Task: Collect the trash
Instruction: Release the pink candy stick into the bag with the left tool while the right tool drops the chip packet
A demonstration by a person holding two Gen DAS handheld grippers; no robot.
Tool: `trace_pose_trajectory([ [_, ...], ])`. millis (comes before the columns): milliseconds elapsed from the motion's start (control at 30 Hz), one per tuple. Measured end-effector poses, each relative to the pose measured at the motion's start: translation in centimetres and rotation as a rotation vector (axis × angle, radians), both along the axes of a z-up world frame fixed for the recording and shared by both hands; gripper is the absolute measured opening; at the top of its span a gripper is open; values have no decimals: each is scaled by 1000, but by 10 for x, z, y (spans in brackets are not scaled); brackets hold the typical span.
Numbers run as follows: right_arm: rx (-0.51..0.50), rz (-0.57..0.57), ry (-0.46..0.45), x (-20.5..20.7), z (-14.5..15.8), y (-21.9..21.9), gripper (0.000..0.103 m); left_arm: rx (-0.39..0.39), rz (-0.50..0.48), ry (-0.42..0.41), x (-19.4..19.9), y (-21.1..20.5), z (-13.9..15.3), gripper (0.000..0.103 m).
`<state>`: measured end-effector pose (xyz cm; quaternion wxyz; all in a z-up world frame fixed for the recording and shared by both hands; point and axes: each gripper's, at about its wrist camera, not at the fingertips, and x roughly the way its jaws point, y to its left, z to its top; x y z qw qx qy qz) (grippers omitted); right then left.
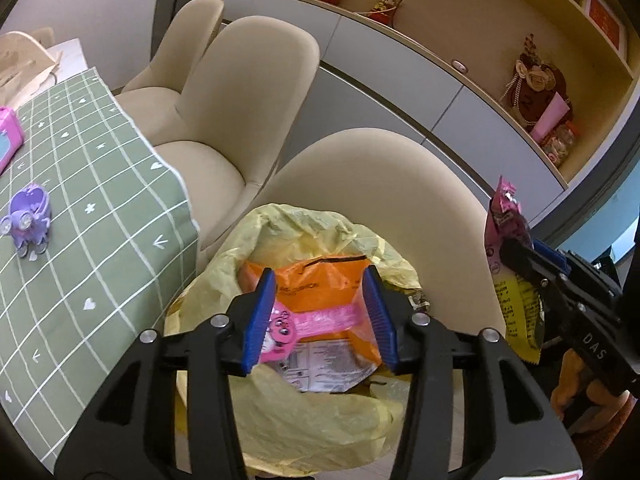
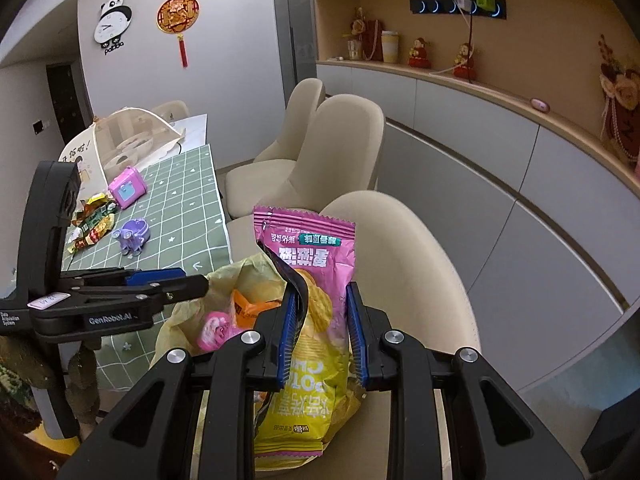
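Above the yellow trash bag [image 1: 304,412] that sits on the nearest cream chair [image 1: 384,184], the left gripper [image 1: 320,316] points steeply down into the bag's mouth. From its own camera the two blue pads [image 1: 260,320] stand apart at a middling width. A pink wrapper [image 1: 304,326] and an orange packet [image 1: 320,300] lie between them, lower down in the bag; the pads do not seem to press on either. To the left, the green checked tablecloth [image 1: 92,240] hangs over the table's near edge, with a purple toy [image 1: 28,224] close to that edge and a pink toy box [image 1: 8,136] further back. At the right edge of this view the right gripper [image 1: 516,256] comes in from the side with a chip bag [image 1: 508,280] in its jaws.

From the right wrist camera, the right gripper [image 2: 320,332] tilts down toward the chair, its jaws narrow and clamped on the pink and yellow chip bag [image 2: 316,288], which stands upright between the pads, hanging just over the trash bag's [image 2: 240,280] right rim. This view alone shows the left gripper [image 2: 176,284] from the side, reaching level across the bag's mouth. Only this view shows a heap of snack wrappers [image 2: 92,224] on the tablecloth [image 2: 180,200] beside the pink toy box [image 2: 126,188], a mesh food cover [image 2: 132,136] at the table's far end, and a panda clock [image 2: 114,24] on the wall.
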<state>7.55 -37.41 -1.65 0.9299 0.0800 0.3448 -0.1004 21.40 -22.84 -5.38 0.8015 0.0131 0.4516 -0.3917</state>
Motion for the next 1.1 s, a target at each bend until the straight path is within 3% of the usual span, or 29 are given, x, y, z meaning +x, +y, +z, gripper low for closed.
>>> trace_pose_trajectory([
  [700,33,166,97,65,-52,57,24,26,281,13,2,152,6,46],
  [933,53,166,106,71,-59,58,25,32,313,30,4,167,2,46],
  [1100,73,153,159,76,-72,54,32,35,317,38,7,169,0,46],
])
